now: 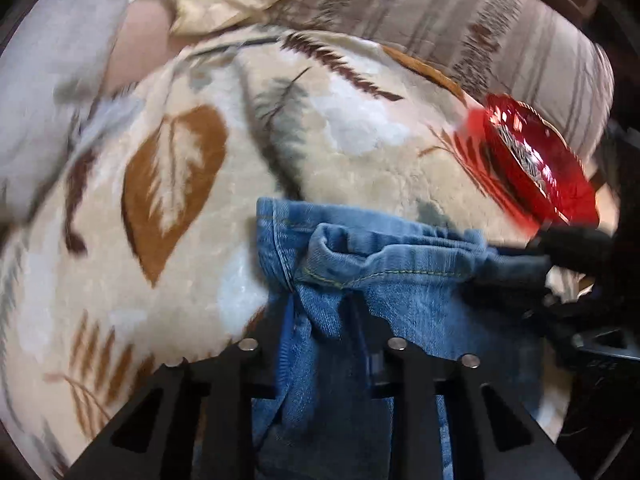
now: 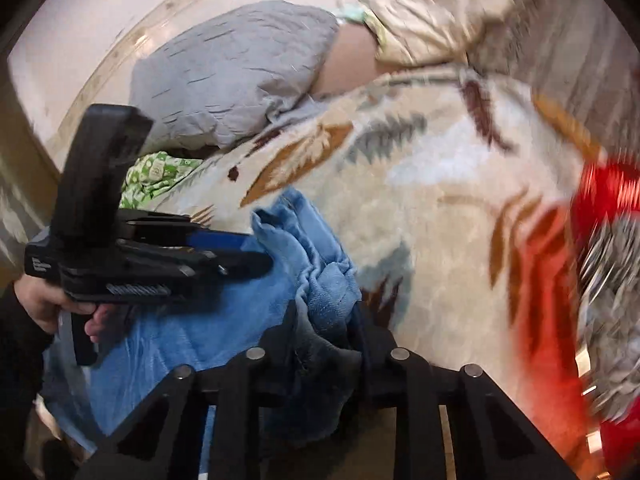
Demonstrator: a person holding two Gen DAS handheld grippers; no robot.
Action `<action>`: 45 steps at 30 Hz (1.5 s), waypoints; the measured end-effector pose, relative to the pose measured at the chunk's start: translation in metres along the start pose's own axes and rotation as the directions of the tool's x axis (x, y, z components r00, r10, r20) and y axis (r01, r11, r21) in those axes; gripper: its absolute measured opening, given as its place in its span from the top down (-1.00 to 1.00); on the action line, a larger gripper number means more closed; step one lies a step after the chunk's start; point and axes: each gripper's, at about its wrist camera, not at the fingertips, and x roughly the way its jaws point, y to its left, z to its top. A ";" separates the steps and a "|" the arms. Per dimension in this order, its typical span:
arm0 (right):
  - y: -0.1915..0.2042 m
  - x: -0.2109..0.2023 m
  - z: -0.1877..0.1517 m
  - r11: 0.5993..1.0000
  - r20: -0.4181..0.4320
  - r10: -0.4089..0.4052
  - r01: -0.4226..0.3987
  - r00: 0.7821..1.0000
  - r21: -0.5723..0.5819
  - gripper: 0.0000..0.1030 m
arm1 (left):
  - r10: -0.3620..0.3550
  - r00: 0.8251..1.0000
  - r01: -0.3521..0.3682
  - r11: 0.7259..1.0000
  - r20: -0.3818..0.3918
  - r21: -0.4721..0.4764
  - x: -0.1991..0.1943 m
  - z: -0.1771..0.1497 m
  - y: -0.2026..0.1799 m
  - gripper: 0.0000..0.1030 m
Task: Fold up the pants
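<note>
Blanket (image 1: pixel 360 152) with a leaf print covers the bed, pale and plush. Blue jeans (image 1: pixel 384 288) lie bunched on its near edge. At the far end sit a grey pillow (image 2: pixel 240 76) and a beige pillow (image 2: pixel 432 20). A shiny red packet (image 1: pixel 536 160) rests to the right of the jeans; what it holds cannot be told. The left gripper (image 1: pixel 320 320) is clenched on a fold of denim, and the right gripper (image 2: pixel 328 320) likewise pinches bunched denim. A hand (image 2: pixel 44 304) holds the left gripper's handle.
</note>
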 end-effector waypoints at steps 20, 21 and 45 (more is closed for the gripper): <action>-0.006 -0.014 0.003 0.959 -0.015 -0.273 0.271 0.962 -0.084 0.20 | 0.024 0.999 -0.026 0.998 0.031 0.066 -0.008 0.041 -0.013 -0.28; -0.008 -0.015 0.003 0.958 -0.022 -0.280 0.278 0.960 -0.075 0.12 | 0.012 0.999 -0.014 0.998 0.032 0.069 -0.008 0.041 -0.012 -0.66; -0.034 -0.027 0.013 0.994 -0.046 -0.108 0.109 0.993 0.028 0.56 | -0.167 0.981 0.164 0.986 -0.102 -0.037 0.027 0.044 -0.004 0.17</action>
